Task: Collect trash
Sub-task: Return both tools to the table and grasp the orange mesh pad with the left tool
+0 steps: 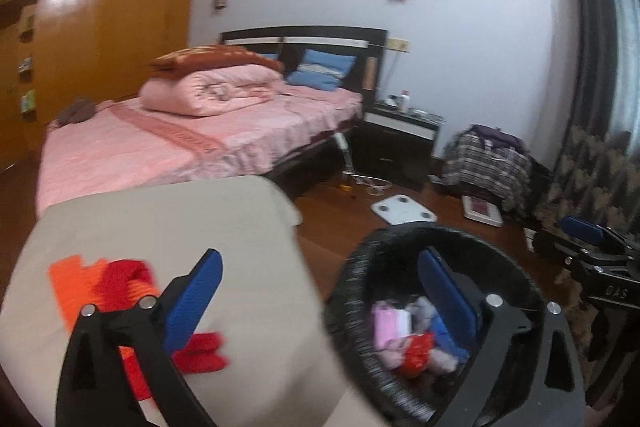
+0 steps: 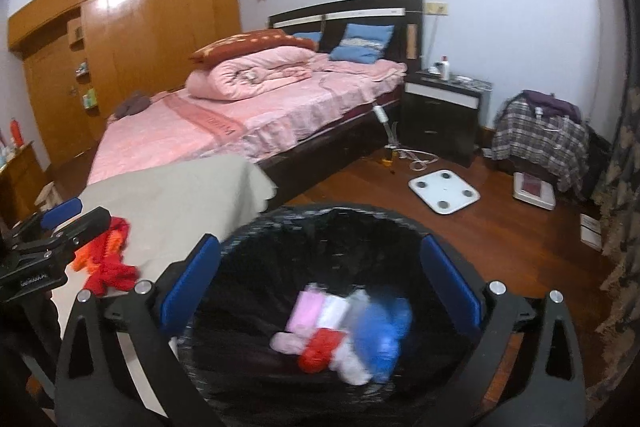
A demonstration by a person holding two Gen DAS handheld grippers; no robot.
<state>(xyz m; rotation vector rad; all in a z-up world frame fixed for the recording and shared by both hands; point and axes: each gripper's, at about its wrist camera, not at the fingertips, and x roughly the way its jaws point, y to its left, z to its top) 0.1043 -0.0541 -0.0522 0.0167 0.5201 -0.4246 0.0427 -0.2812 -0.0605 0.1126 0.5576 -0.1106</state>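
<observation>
Above the black-lined trash bin (image 2: pixel 320 227), the right gripper (image 2: pixel 320 283) hangs with jaws spread wide and empty; pink, red, white and blue trash (image 2: pixel 344 335) lies inside. Beside it the left gripper (image 1: pixel 320 291), marked "DAS", is likewise apart over the beige table (image 1: pixel 168 227), near red-orange scraps (image 1: pixel 116 283).

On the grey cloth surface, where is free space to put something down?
The grey cloth surface is bare from the red and orange scraps toward the bed. Its near left corner is crowded by those scraps and the left tongs. The black bin borders its right edge.
</observation>
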